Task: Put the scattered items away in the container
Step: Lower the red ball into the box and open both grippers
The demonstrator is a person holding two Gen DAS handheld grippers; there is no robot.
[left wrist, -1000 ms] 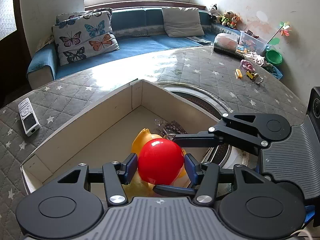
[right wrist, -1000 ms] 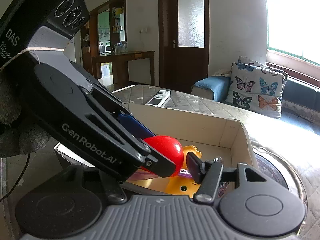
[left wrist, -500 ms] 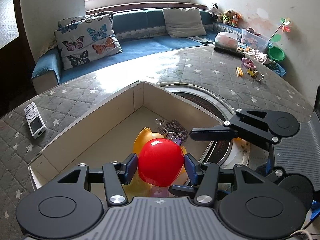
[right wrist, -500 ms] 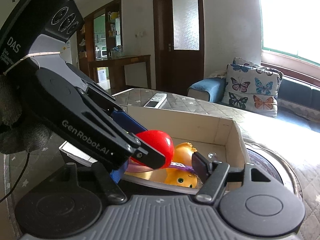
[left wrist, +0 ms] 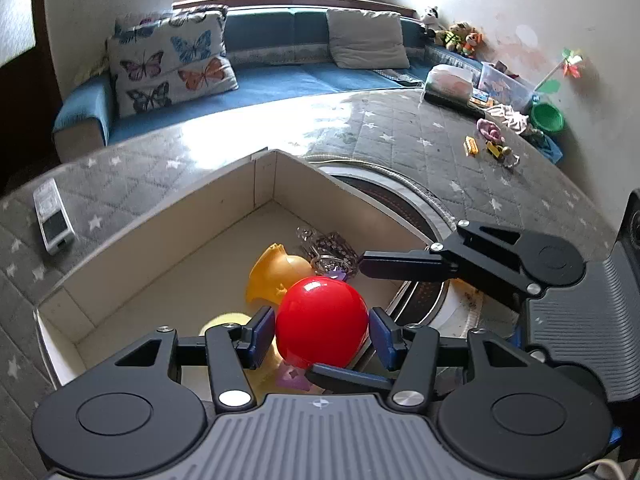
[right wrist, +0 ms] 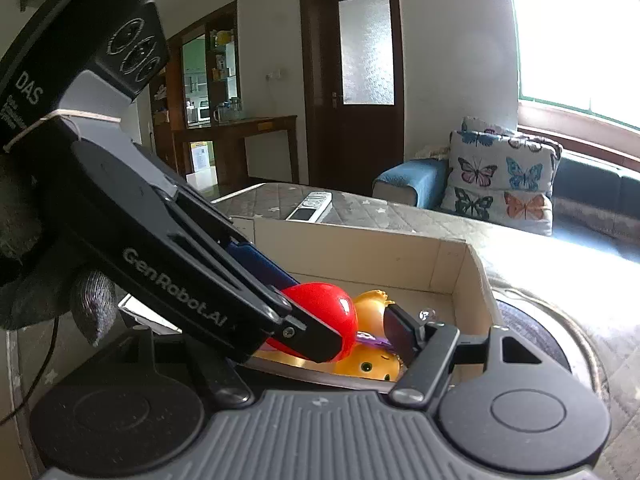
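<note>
Claws differ: right claw (left wrist: 336, 320) now apart, wider than before; left claw (left wrist: 322, 332) stays clamped on ball (left wrist: 322, 322) over box (left wrist: 160, 240) holding duck (left wrist: 276, 272).

The left gripper (right wrist: 320, 324), seen in the right wrist view above the cardboard box (right wrist: 360, 256), bears "GenRobot.AI" along its black arm and "DAS" on its upper housing.

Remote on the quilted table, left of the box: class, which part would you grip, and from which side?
Grip the remote across its narrow width, on the two long edges near the middle, coming from above. It lies flat on the table, so the thin long sides are the only faces a two-finger gripper could span; nothing crowds it.
</note>
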